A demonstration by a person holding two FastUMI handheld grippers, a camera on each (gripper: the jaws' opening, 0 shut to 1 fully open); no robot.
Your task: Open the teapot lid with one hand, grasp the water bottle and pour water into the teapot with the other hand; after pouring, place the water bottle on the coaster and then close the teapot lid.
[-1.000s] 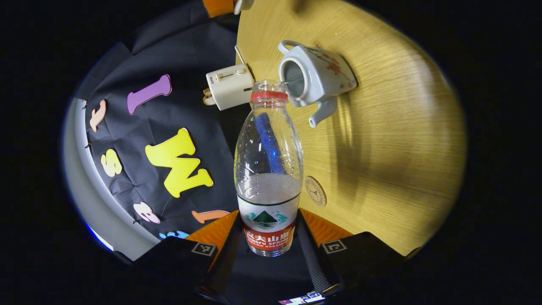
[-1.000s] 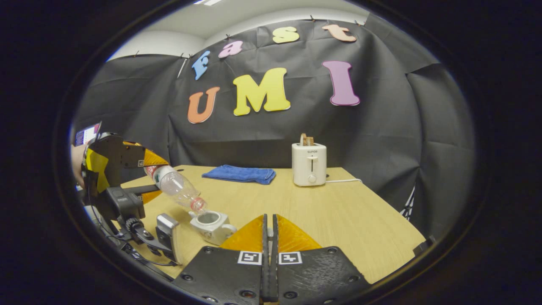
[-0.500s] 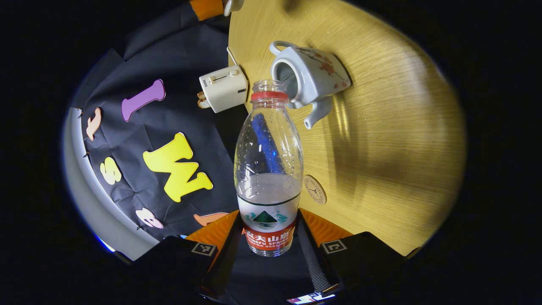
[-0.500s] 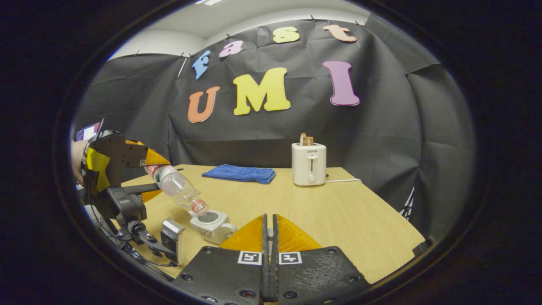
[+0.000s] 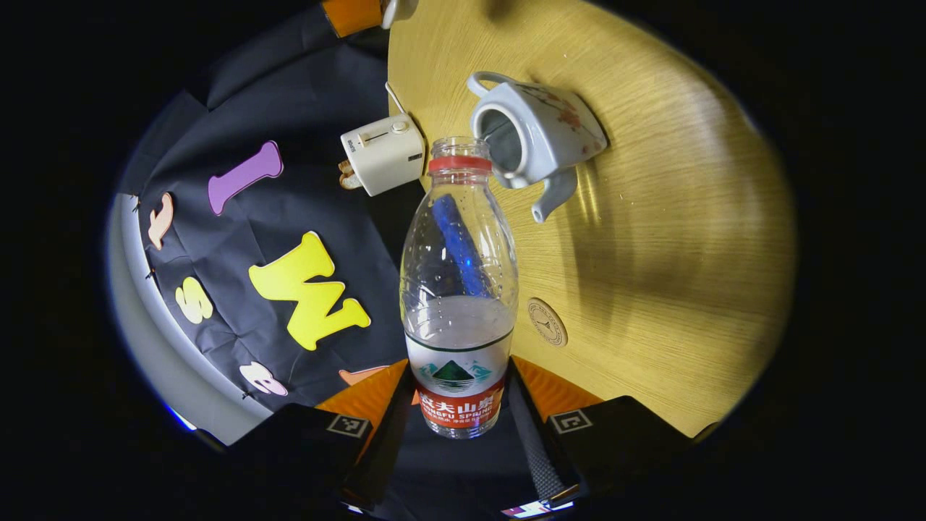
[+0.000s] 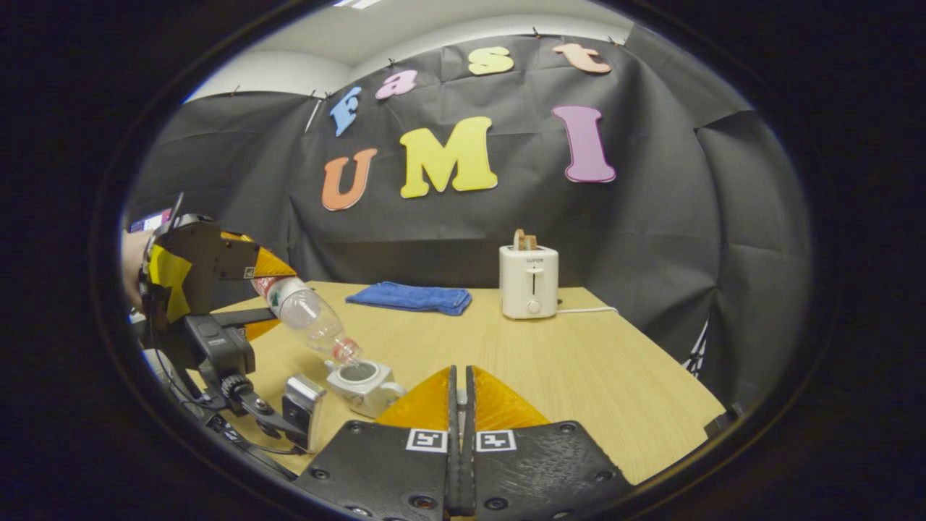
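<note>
My left gripper (image 5: 459, 394) is shut on the label end of a clear water bottle (image 5: 459, 289) with no cap on. The bottle is tilted mouth down, and its red-ringed neck is just over the open top of the grey flowered teapot (image 5: 539, 134). In the right gripper view the same bottle (image 6: 307, 318) slants down to the teapot (image 6: 362, 383) from the left gripper (image 6: 217, 264). My right gripper (image 6: 457, 387) is shut, up off the table. It holds the white teapot lid (image 5: 398, 9), which peeks in at the top of the left gripper view. A round coaster (image 5: 547, 323) lies on the table near the bottle.
A white toaster (image 6: 528, 281) with a cord stands at the back of the wooden table (image 6: 579, 362). A folded blue cloth (image 6: 409, 297) lies at the back, left of the toaster. A hand holds the left gripper at the table's left edge.
The left gripper has risen a little and tipped the bottle slightly steeper, its mouth staying over the teapot opening. The right gripper has stayed where it was.
</note>
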